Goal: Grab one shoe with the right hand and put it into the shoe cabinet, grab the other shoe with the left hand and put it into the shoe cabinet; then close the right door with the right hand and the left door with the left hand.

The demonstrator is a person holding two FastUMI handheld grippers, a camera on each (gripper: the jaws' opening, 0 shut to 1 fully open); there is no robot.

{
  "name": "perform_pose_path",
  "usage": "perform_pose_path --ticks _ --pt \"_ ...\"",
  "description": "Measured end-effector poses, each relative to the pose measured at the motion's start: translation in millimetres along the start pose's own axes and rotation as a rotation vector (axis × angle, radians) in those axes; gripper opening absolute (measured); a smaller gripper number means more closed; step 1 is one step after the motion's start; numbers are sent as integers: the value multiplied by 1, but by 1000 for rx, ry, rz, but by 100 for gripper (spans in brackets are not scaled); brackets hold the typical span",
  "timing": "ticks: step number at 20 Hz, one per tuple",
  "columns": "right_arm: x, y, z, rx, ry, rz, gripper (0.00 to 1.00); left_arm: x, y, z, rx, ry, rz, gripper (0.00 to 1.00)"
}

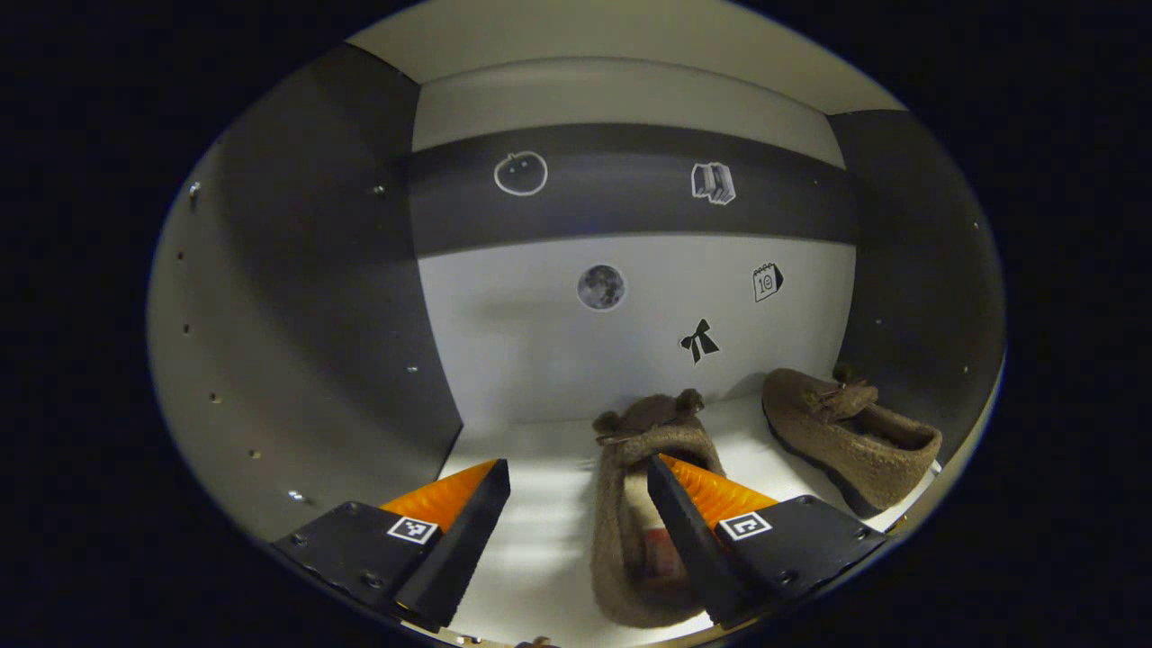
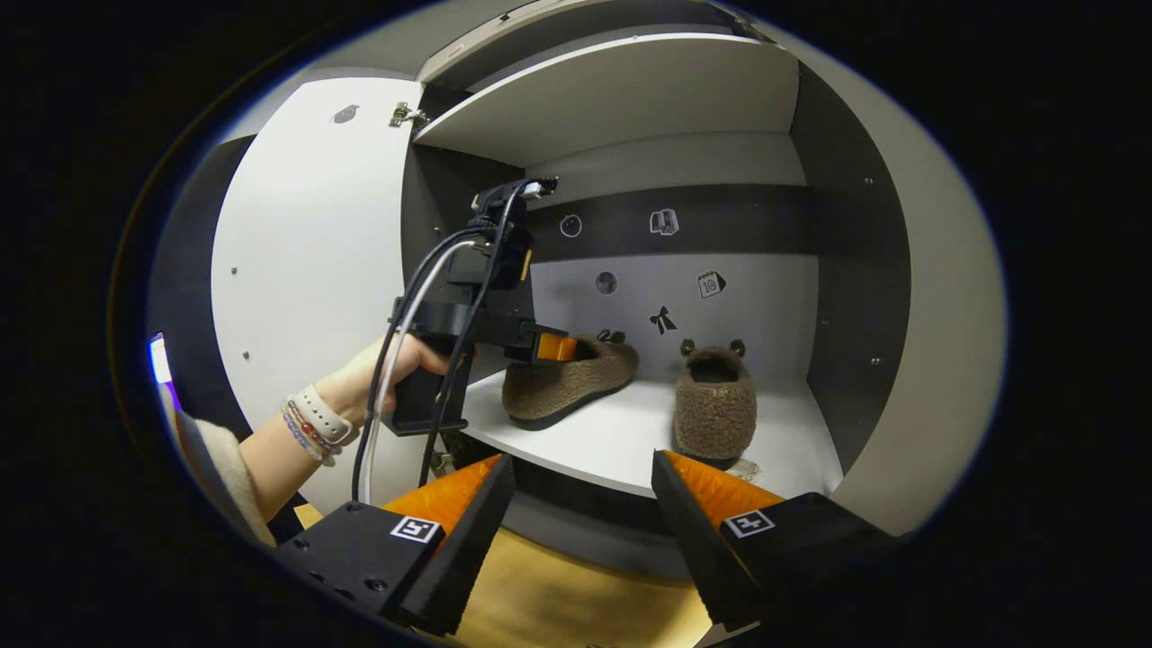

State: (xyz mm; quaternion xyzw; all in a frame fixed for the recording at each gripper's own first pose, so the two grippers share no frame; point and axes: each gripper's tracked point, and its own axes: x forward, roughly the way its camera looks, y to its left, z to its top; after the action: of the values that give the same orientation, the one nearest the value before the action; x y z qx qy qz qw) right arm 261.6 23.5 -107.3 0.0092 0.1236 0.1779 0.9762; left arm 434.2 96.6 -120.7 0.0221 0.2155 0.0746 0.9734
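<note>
Two brown fuzzy shoes stand on the white shelf inside the shoe cabinet. The left shoe lies side-on and the right shoe points heel-out. In the right gripper view, a hand holds my left gripper at the left shoe's heel. In the left gripper view, my left gripper is open, with one finger over the near shoe and the other beside it above the bare shelf. The second shoe rests farther right. My right gripper is open and holds nothing, in front of the shelf's edge.
The left door stands swung open beside the hand. An upper shelf roofs the compartment, and dark side walls close it in. Small stickers dot the back panel. Wooden floor lies below.
</note>
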Motion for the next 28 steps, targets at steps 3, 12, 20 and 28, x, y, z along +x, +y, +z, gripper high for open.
perform_pose_path --ticks 3,12,20,28 --pt "-14 17 12 -16 -36 4 98 -49 -4 8 -10 -58 -25 97" --pt "-120 68 65 -47 -217 -107 98 -264 -28 8 -55 -257 -256 100" --pt "-259 10 61 -47 -260 -460 98 -398 18 -30 -41 -271 -359 96" --pt "-319 -115 70 -41 -284 -731 98 -451 92 -42 -104 -305 -291 96"
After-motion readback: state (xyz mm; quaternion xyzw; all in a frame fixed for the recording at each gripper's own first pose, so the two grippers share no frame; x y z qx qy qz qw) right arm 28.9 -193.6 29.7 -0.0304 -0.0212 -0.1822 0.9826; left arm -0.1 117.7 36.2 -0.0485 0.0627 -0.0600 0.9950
